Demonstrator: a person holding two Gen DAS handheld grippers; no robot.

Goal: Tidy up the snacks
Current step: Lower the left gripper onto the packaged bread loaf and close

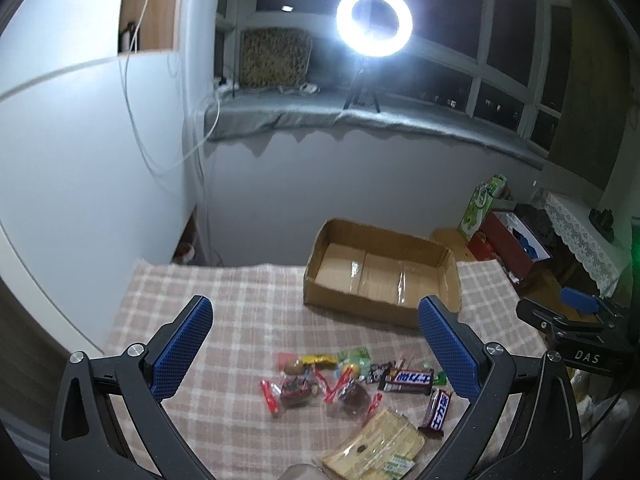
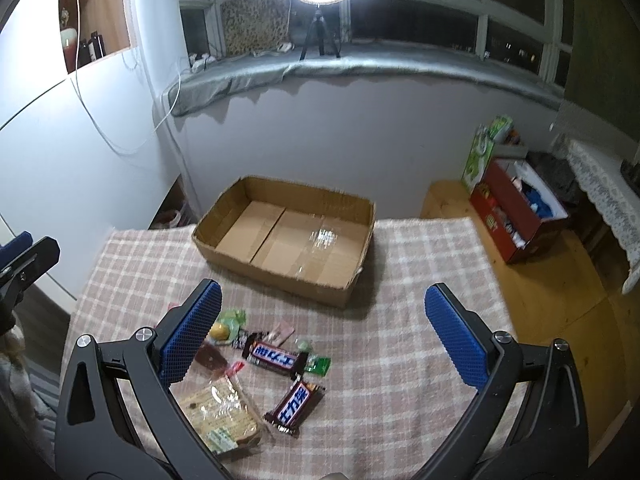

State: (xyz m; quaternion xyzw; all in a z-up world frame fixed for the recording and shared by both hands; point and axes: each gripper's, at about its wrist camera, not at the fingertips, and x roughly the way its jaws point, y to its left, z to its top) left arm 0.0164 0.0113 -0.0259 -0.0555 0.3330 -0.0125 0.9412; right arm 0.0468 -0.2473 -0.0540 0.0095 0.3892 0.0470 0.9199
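- Your left gripper (image 1: 316,344) was wide apart and held nothing.
- Your right gripper (image 2: 324,328) was wide apart too, holding nothing.
- The snacks (image 1: 352,384) lay on the checked cloth (image 1: 240,300), near the cardboard box (image 2: 288,240).

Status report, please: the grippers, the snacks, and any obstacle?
Left gripper open, right gripper open, both holding nothing. Snacks loose on the tablecloth; cardboard box has none inside. Nothing between snacks and box.
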